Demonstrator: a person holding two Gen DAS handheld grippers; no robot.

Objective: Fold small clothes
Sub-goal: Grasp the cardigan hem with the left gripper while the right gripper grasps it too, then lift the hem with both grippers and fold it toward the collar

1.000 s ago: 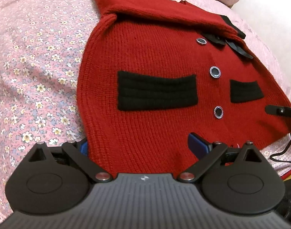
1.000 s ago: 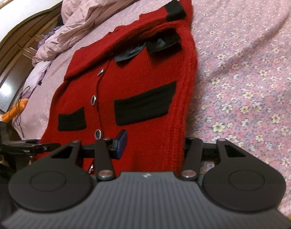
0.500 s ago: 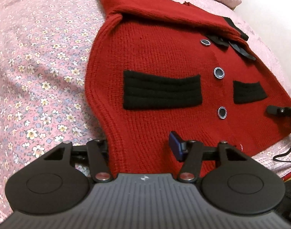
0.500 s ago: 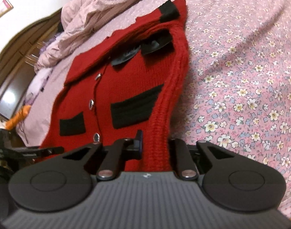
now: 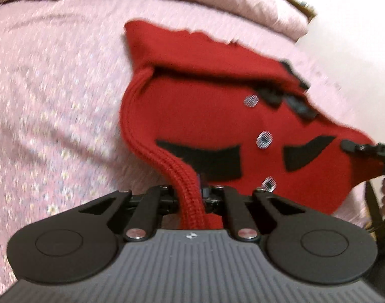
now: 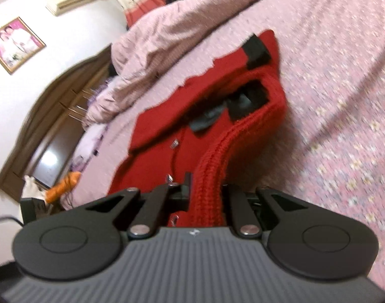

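The red cardigan is spread on the floral bedspread, collar at the far end, hem at the near end. Its near hem is bunched and pinched at two corners: the left gripper is clamped on the left corner, the right gripper on the right one. Both pairs of jaws have just been closing, and a thick ribbed ridge of knit is seen between each.

Several faults could follow, in judgement. Only an edge of loose, stretchy knit is gripped, so it could be pulled out of the jaws if the hem is lifted fast. If one corner is raised ahead of the other, the fold line would be skewed and the pockets misaligned. The sleeves, already laid across the chest at the far end, could be dragged open. The buttons could be snagged as the hem is carried over.
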